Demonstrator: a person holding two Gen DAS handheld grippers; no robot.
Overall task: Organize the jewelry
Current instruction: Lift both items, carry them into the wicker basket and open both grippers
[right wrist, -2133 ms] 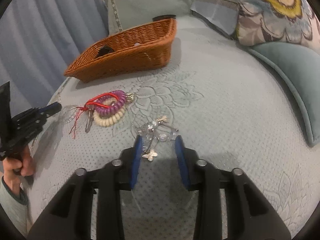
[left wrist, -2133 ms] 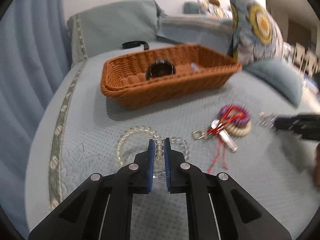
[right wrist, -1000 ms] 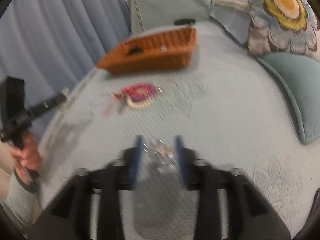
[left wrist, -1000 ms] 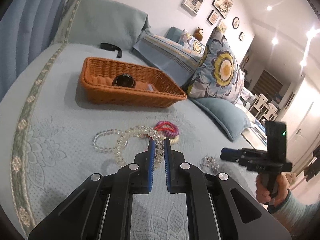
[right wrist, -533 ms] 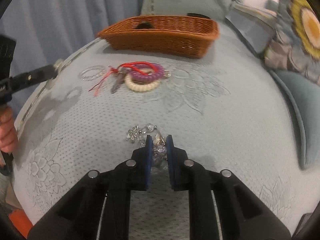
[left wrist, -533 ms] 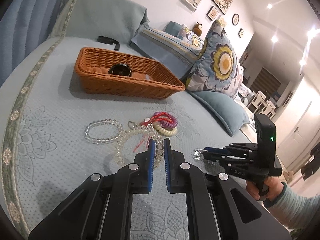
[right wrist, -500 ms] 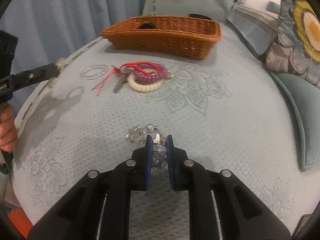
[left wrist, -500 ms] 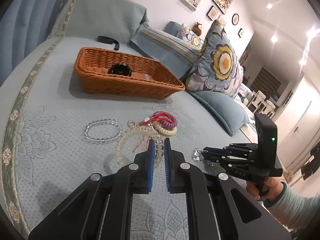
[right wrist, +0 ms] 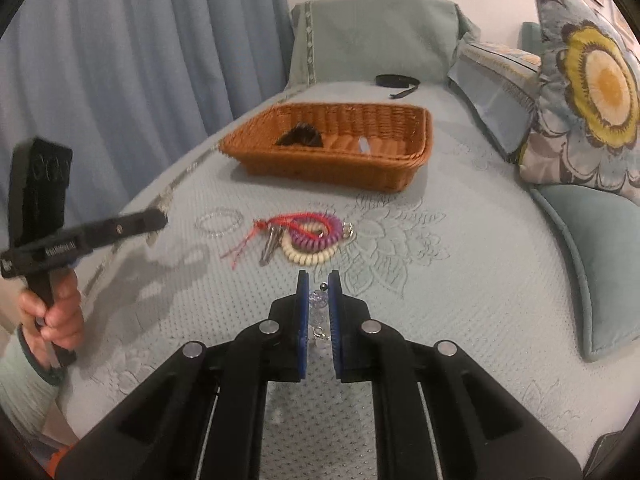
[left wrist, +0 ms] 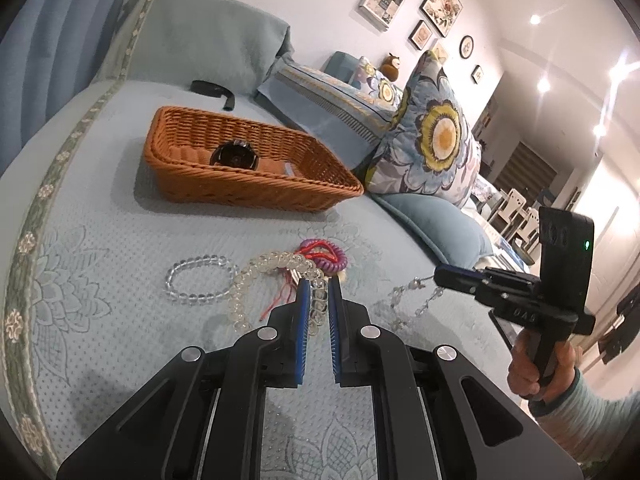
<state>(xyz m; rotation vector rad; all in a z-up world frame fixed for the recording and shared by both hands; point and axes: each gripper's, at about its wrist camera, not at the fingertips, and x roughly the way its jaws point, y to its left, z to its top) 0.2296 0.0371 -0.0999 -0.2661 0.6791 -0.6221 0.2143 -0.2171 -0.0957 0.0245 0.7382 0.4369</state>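
My left tool (left wrist: 316, 300) was clamped on the pale bead bracelet (left wrist: 256, 280), my right tool (right wrist: 318, 300) on the crystal chain (right wrist: 319, 308). The basket (right wrist: 332, 160) lay straight ahead beyond both, its long axis crosswise; I judged the left nearer.

light: bright ceiling spots (left wrist: 543, 85) with glare, far right | shadows: soft on bedspread (right wrist: 460, 264) | blur: slight in right view | edges: strong fisheye bending, dark corners

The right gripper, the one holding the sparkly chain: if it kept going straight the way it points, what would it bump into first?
Probably the coiled cords lying on the bedspread, just ahead of the right gripper, which is shut on the crystal chain. The wicker basket sits farther along. Depth is hard to judge here.
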